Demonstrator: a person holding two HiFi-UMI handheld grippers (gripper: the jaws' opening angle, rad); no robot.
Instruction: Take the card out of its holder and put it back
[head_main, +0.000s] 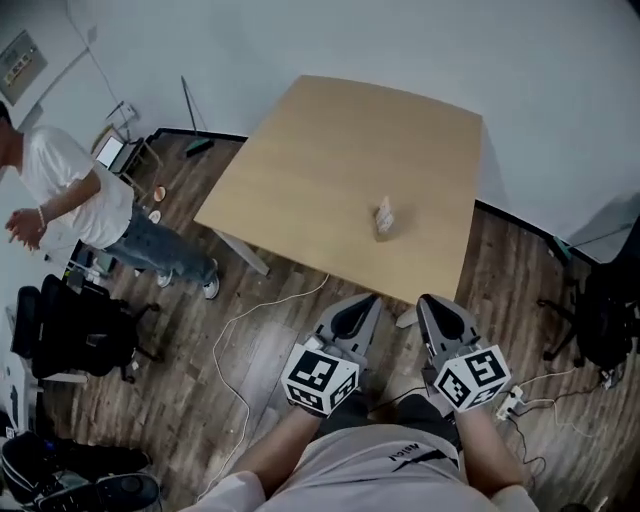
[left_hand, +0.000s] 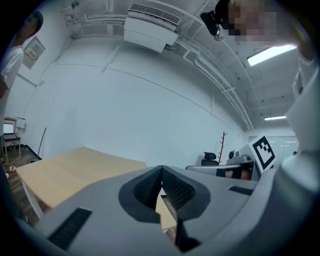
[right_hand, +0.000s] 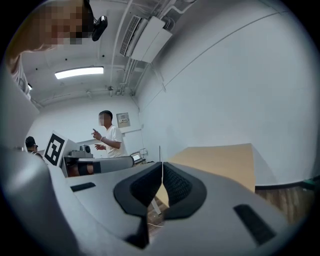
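Left gripper (head_main: 366, 303): I hold it low and close to my body, over the floor (head_main: 250, 360) and short of the tabletop's near edge. It points toward 12 o'clock, leaning a little toward 1. Its marker cube sits at the back, just ahead of my left forearm (head_main: 285, 445).
Left jaws: in the left gripper view the left gripper (left_hand: 161, 172) has its ribbed pads pressed together at the tips, with nothing between them.
Right gripper (head_main: 428, 302): level with the left one and just beside it. It points toward 12 o'clock and leans slightly toward 11, so the two noses angle in toward each other. My right forearm (head_main: 490, 450) is tucked in behind its cube.
Right jaws: in the right gripper view the right gripper (right_hand: 162, 167) is also closed tip to tip and empty.
Card holder (head_main: 385, 217): it stands on the tabletop (head_main: 330, 170) at 12 o'clock from my grippers, near the front edge and well apart from both. It is too small for me to tell the card from the holder.
Tabletop: pale wood.
Person (head_main: 70, 195): standing on the floor at about 10 o'clock, away from the tabletop.
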